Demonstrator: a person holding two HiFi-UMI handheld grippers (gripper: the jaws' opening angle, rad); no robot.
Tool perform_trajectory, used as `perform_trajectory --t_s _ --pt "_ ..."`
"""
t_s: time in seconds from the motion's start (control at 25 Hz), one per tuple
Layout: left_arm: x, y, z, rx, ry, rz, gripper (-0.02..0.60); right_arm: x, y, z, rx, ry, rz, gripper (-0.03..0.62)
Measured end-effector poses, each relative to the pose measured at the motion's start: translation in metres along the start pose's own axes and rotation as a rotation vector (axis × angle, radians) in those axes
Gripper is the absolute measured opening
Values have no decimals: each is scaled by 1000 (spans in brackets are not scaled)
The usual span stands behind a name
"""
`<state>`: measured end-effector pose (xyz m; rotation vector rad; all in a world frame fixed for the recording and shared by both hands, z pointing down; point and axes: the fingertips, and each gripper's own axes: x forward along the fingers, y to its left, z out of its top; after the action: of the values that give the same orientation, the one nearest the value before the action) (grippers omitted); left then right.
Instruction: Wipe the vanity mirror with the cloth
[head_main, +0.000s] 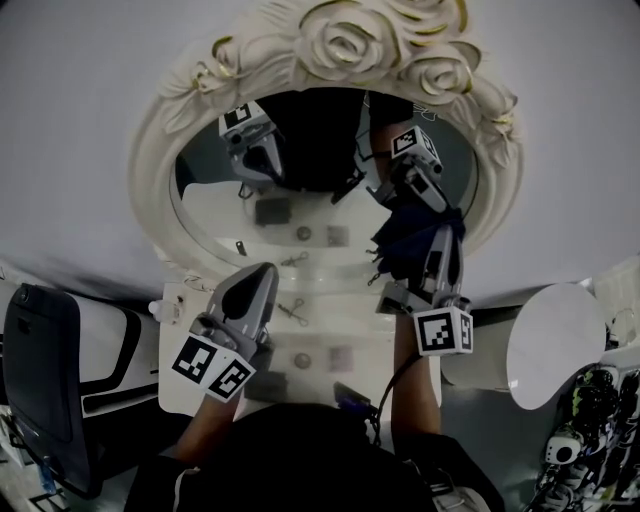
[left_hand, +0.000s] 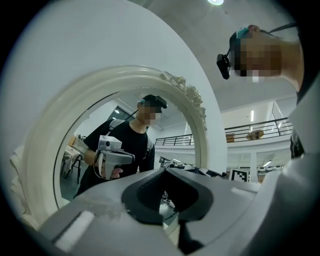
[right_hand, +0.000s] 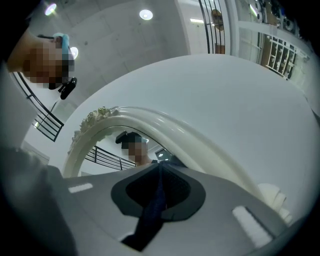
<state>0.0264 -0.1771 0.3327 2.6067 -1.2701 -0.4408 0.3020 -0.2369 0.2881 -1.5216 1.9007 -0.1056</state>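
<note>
Both closed: right gripper (right_hand: 159, 172) pinches cloth (right_hand: 149, 217), left gripper's (left_hand: 167, 172) fingers (left_hand: 100, 212) touch.

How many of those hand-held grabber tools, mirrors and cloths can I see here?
Grippers: 2 (left gripper, right gripper)
Vanity mirror: 1
Cloth, dark blue, in the right gripper: 1
Total: 4

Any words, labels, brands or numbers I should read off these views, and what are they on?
No readable text anywhere.
Cubes on the left gripper and right gripper: black-and-white square patterns only, no letters.
Dark cloth: no label showing.
Small items on the vanity table: too small to read.
</note>
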Motion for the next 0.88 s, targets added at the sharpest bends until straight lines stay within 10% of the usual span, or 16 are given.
perform_trajectory --t_s 0.88 --pt "-1 8 -1 -35 -7 -20 5 25 42 30 -15 -72 113 26"
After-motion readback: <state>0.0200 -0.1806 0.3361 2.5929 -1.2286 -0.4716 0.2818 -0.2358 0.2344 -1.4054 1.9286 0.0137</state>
